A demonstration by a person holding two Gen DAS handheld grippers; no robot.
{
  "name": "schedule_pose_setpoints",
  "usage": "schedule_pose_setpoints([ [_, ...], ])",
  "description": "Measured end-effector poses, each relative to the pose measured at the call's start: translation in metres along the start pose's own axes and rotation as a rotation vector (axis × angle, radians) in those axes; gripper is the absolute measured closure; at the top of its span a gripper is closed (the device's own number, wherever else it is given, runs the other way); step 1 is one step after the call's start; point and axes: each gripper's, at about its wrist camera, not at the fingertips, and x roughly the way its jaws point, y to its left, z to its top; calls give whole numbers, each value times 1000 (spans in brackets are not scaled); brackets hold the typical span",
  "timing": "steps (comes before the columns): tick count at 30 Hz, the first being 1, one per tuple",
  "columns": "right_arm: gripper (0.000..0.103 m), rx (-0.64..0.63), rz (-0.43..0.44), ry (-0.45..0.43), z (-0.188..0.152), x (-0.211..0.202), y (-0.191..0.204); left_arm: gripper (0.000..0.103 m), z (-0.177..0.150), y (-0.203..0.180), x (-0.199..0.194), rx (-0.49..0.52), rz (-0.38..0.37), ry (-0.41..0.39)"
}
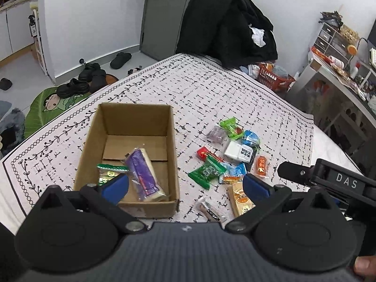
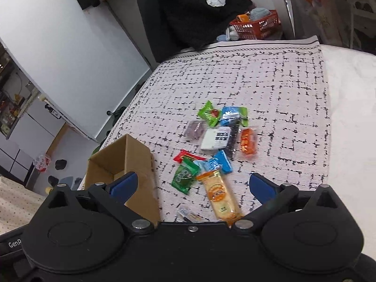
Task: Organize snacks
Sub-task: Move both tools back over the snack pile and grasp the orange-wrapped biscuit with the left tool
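Many snacks (image 1: 231,155) lie loose on patterned cloth (image 1: 188,89) beside box (image 1: 131,141).

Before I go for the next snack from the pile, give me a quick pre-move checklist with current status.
1. Left gripper open and empty: ok.
2. Right gripper open and empty: ok.
3. Cardboard box upright, opening up, with room left: ok; it holds only a purple pack and a green-gold packet.
4. Loose snacks within view: ok; the long orange pack lies nearest, between the right gripper's fingers.
5. Target free of overlap: not ok; the blue packet and dark green packet crowd its far end.
6. The left gripper's fingers clear of the box's near wall: cannot tell.
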Motion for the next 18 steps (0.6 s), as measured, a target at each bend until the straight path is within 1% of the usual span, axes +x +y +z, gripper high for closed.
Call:
schedule_pose_setpoints([
  [2, 3, 7, 1, 0, 0, 1, -6, 0, -1, -6, 3, 9, -7, 8],
  [7, 10, 33, 7, 13, 1, 5, -23, 1, -5, -19, 11, 22, -15, 18],
  [9, 16, 42, 9, 19, 1, 7, -29, 2, -6, -24, 14, 24, -30, 24],
  [12, 21, 60, 13, 31, 1, 11, -39, 3, -8, -32, 17, 37, -46, 22],
  [14, 24, 72, 14, 37, 1, 13, -46, 4, -10, -38, 20, 41, -54, 24],
  [16, 28, 84, 15, 42, 2, 16, -52, 8, -11, -43, 25, 44, -59, 35],
  [18, 32, 96, 17, 49, 2, 19, -58, 10, -13, -47, 31, 46, -63, 47],
])
